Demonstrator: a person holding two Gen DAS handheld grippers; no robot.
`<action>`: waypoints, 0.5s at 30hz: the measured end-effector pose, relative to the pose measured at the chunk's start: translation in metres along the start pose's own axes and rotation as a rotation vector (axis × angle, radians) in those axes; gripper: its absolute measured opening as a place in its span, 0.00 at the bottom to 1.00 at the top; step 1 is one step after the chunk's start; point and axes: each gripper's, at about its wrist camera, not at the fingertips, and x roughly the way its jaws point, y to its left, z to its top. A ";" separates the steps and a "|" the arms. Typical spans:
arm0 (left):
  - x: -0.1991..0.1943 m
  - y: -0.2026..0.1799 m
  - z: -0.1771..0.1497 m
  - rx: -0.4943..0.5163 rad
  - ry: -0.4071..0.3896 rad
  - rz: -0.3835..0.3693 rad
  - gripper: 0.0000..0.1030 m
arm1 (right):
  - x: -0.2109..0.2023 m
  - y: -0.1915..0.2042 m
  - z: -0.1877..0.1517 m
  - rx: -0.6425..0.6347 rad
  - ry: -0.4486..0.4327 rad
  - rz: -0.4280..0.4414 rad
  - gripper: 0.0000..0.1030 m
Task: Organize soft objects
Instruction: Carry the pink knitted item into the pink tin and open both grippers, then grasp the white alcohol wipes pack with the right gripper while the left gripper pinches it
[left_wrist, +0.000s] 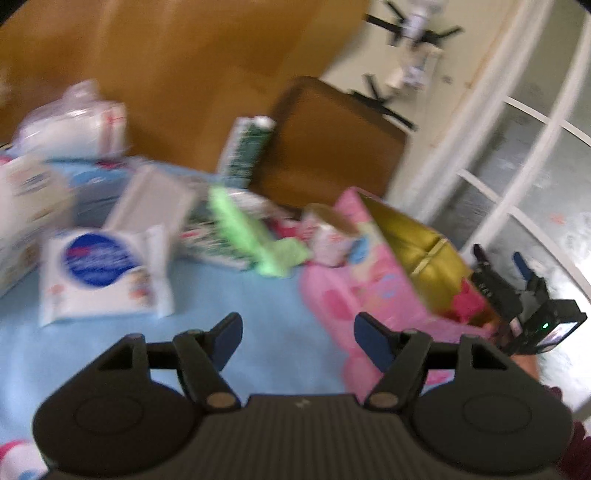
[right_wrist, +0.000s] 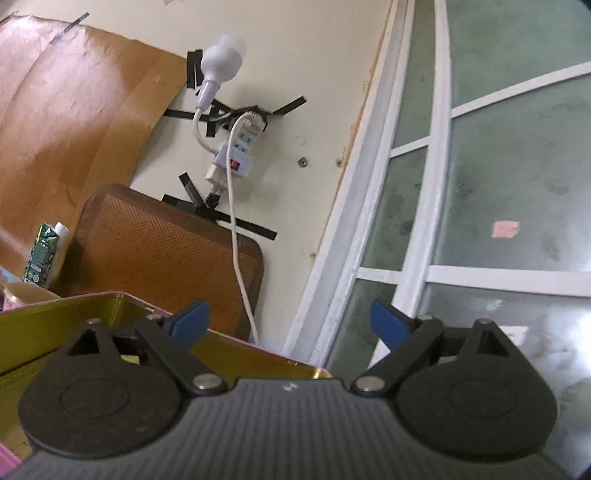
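In the blurred left wrist view, soft things lie on a light blue cloth (left_wrist: 229, 295): a white wipes pack with a blue circle (left_wrist: 99, 273), a crumpled green cloth (left_wrist: 251, 236) and a white plastic-wrapped bundle (left_wrist: 74, 125). A pink box with a gold inside (left_wrist: 406, 254) stands open at the right. My left gripper (left_wrist: 297, 336) is open above the blue cloth with nothing between its fingers. My right gripper (left_wrist: 500, 258) hangs open past the box's right edge. In the right wrist view the right gripper (right_wrist: 288, 321) is open and empty, with the box's gold inside (right_wrist: 55, 332) below its left finger.
A green carton (left_wrist: 245, 147) leans against a brown woven mat (right_wrist: 166, 251) at the wall. A pink-patterned roll (left_wrist: 328, 236) and white boxes (left_wrist: 22, 221) crowd the cloth's far side. A power strip (right_wrist: 236, 147) with a white cable hangs on the wall; a white-framed glass door (right_wrist: 480, 184) stands right.
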 end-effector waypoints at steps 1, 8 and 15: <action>-0.003 0.008 -0.002 -0.016 -0.005 0.023 0.67 | 0.005 0.003 0.000 -0.009 0.000 0.004 0.92; -0.029 0.049 -0.007 -0.076 -0.032 0.146 0.67 | -0.019 0.013 0.033 0.103 -0.060 -0.039 0.92; -0.051 0.092 -0.005 -0.141 -0.098 0.255 0.66 | -0.056 0.108 0.086 0.237 0.230 0.777 0.83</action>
